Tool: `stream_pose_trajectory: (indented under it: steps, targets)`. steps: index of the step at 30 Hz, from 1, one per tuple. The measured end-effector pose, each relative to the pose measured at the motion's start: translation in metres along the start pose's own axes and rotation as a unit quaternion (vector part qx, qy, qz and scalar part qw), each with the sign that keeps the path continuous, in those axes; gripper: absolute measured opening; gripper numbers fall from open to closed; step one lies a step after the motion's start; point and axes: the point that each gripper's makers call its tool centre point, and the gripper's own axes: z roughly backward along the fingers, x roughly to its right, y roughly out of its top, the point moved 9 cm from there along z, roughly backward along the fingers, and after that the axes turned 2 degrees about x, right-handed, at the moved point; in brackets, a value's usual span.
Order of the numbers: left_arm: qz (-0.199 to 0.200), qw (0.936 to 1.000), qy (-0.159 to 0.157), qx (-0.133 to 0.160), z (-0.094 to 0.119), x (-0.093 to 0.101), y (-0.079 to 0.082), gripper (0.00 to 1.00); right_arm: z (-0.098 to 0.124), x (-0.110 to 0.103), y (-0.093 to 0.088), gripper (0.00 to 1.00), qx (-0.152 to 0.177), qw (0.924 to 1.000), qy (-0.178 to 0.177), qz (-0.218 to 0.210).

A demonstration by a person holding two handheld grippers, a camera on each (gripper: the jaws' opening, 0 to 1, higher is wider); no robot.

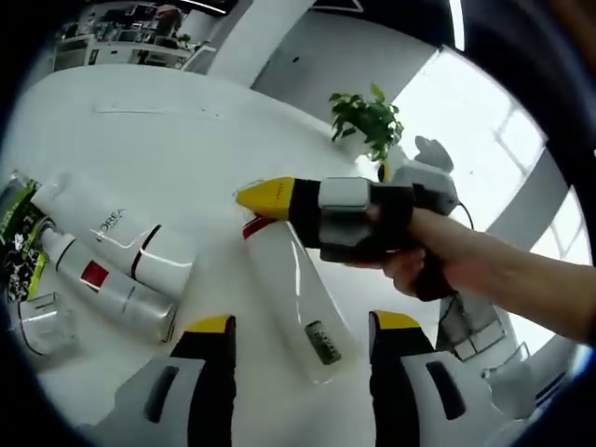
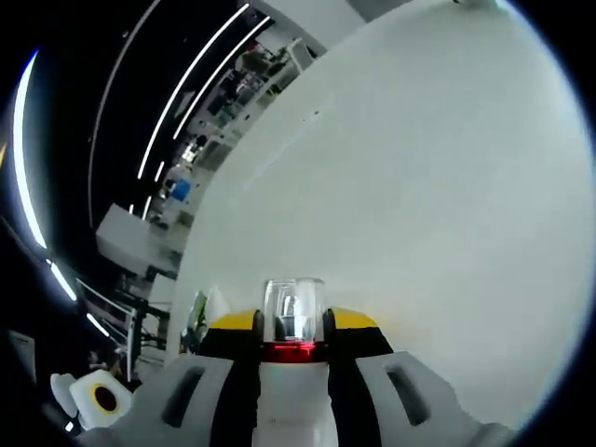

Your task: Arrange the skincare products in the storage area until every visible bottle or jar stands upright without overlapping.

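A white bottle with a red collar and a clear cap lies slanted over the white table. My right gripper, held by a hand, comes in from the right and is shut on the bottle's neck; in the right gripper view its yellow-tipped jaws clamp just below the cap. My left gripper is open, and the bottle's base end lies between its jaws without touching them. Two more white bottles lie on their sides at the left, a L'Oreal one and one with a red square.
A clear cup sits at the lower left beside a green packet. A potted plant stands at the table's far edge. Shelves and desks show beyond the table.
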Motion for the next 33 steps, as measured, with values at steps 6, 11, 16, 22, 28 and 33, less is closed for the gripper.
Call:
stream_pose_trajectory:
  steps: [6,11,16,22,28,33]
  targets:
    - [-0.002,0.9999,0.007,-0.008,-0.01,0.002,0.001,0.37,0.0,0.0,0.0,0.26,0.003,1.0,0.0,-0.001]
    - [0.002,0.9999,0.004,-0.014,-0.017,0.001,0.004,0.34,-0.001,0.001,0.001,0.26,0.005,1.0,0.0,-0.003]
    - [0.024,0.9995,-0.005,-0.02,-0.02,0.004,0.0,0.3,-0.001,0.001,0.0,0.26,0.009,0.9999,0.001,-0.005]
    - [0.023,0.9995,-0.012,-0.017,-0.021,0.002,0.001,0.29,0.0,0.002,0.001,0.26,0.008,1.0,-0.001,-0.004]
    - [0.004,0.9999,-0.011,0.008,-0.018,0.005,0.003,0.26,0.01,-0.003,0.01,0.25,0.025,0.9995,0.018,-0.001]
    - [-0.034,0.999,-0.01,0.027,-0.019,0.007,0.009,0.24,0.022,-0.014,0.021,0.25,0.053,0.9971,0.036,0.04]
